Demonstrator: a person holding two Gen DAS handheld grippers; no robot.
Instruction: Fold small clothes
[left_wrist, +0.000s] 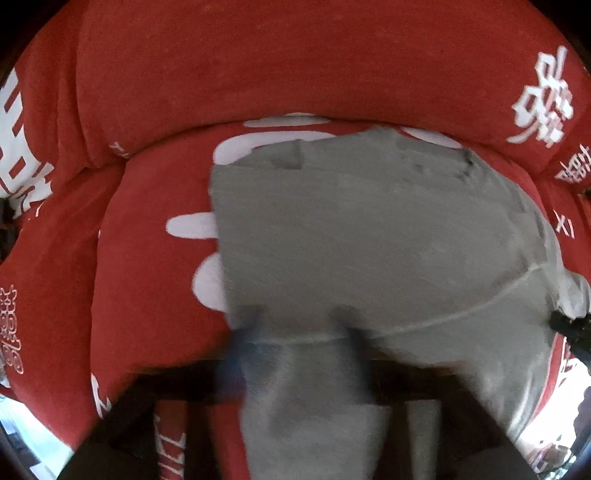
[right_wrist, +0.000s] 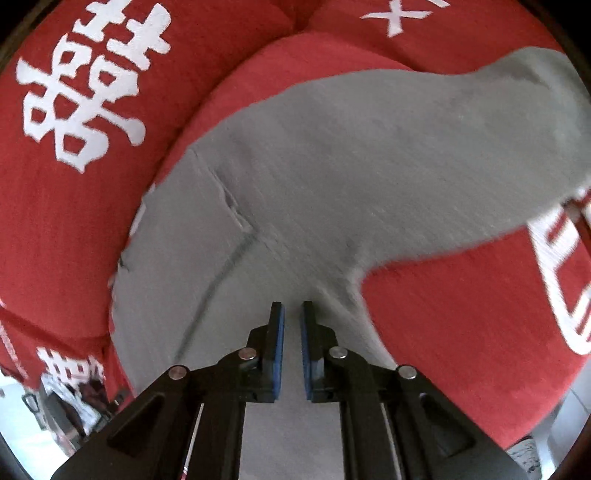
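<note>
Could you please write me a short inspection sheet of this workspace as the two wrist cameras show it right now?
Surface: red cushion cover with white printed characters, over seat and backrest.
Job's things: one grey garment spread on the seat; a seam runs across it, and a white cord lies along it in the left wrist view.
Clutter: nothing seen on the seat.
Grippers: right gripper over the garment, blue pads apart by a narrow gap, nothing between them. Left gripper is motion-blurred, with grey cloth lying over its fingers; open or shut cannot be told.
Cables: nothing seen.
Surroundings: bright, indistinct areas at the lower edges of both views; too blurred to identify.
</note>
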